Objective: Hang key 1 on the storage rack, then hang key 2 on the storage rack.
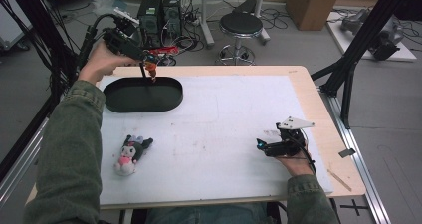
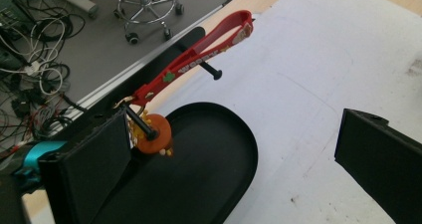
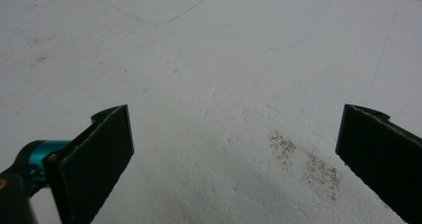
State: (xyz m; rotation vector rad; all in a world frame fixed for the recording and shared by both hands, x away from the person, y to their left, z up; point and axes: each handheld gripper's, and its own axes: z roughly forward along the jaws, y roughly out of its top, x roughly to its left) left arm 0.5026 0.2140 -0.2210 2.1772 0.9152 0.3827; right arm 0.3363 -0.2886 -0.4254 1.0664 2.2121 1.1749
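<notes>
The left hand-held gripper (image 1: 144, 59) is raised above the black oval plastic tray's (image 1: 119, 102) far rim, jaws spread, with a red plastic toy (image 2: 199, 59) hanging at one jaw.

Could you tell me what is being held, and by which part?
Nothing is clamped: left gripper and right gripper are open. The red toy is by one left jaw above the tray; whether it hangs is unclear.

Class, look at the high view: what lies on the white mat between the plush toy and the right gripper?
Nothing: in the high view the white mat is bare between the plush toy and the right gripper.
</notes>
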